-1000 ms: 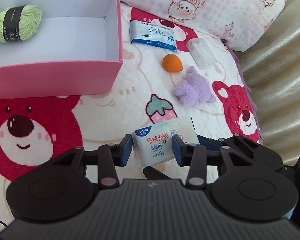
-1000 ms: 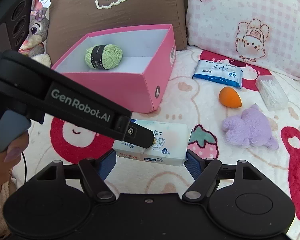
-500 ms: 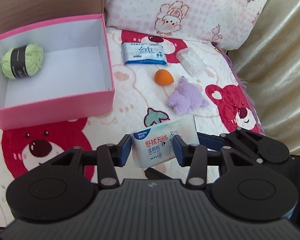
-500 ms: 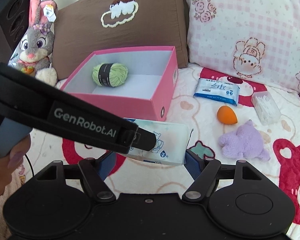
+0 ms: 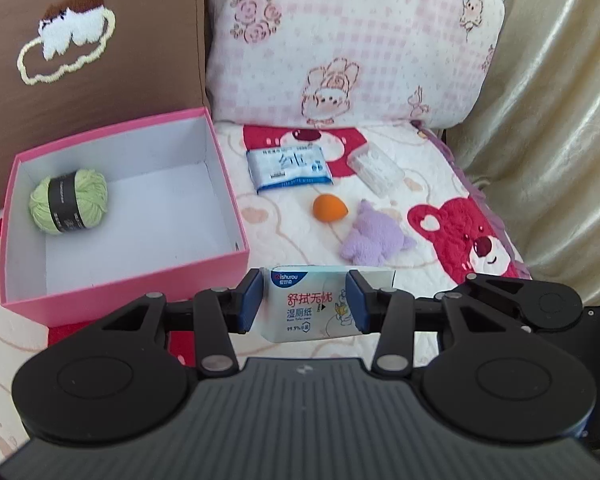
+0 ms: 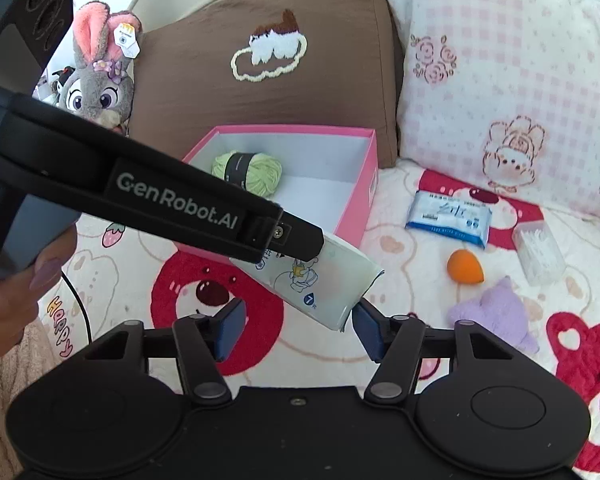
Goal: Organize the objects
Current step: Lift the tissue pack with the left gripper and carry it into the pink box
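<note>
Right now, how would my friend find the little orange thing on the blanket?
Start at the pink box on the bear-print blanket. Right of it lies a blue-and-white wipes pack, and just below that pack sits the orange egg-shaped sponge, beside a purple plush toy. It is the only smooth, orange, teardrop-shaped thing there.

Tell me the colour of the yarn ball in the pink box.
Light green yarn ball with a black paper band; clearest in the left wrist view.

— What carries everything?
— A quilted bear-print bedspread [image 5: 284, 220].
— And directly on it?
— A pink box [image 5: 140, 288], blue tissue pack [image 5: 290, 168], orange sponge [image 5: 329, 208], purple plush [image 5: 376, 240], clear case [image 5: 376, 166], and two pillows behind.
</note>
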Demonstrator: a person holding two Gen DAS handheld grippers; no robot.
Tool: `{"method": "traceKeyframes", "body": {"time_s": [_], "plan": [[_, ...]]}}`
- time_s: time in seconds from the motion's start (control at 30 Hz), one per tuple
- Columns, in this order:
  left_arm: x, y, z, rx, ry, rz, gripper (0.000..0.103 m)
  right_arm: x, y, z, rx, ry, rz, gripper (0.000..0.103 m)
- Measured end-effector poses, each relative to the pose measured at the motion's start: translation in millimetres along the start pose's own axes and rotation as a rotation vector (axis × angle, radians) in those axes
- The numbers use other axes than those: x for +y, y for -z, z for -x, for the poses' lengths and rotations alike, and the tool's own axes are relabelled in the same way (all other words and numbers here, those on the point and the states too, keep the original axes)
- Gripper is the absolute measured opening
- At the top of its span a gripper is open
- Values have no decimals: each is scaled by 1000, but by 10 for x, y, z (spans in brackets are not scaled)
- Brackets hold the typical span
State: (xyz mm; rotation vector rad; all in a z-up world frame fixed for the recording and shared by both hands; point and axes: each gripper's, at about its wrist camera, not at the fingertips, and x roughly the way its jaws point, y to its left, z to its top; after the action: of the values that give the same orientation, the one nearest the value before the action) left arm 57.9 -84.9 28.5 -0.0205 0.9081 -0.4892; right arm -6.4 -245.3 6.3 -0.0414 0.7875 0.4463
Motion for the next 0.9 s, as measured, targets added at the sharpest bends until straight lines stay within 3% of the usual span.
{"method": "traceKeyframes", "body": {"time_s": [0.3,0.6,0.9], "plan": [[408,-29,148,-46,37,90,43,156,-213,-37,-29,-10,37,54],[796,-52,301,-112,10,109,43,400,-447,-213,-41,-61,124,53],[1240,-145,260,-128,-24,181,44,543,-734,-571,-48,-55,141,43]]}}
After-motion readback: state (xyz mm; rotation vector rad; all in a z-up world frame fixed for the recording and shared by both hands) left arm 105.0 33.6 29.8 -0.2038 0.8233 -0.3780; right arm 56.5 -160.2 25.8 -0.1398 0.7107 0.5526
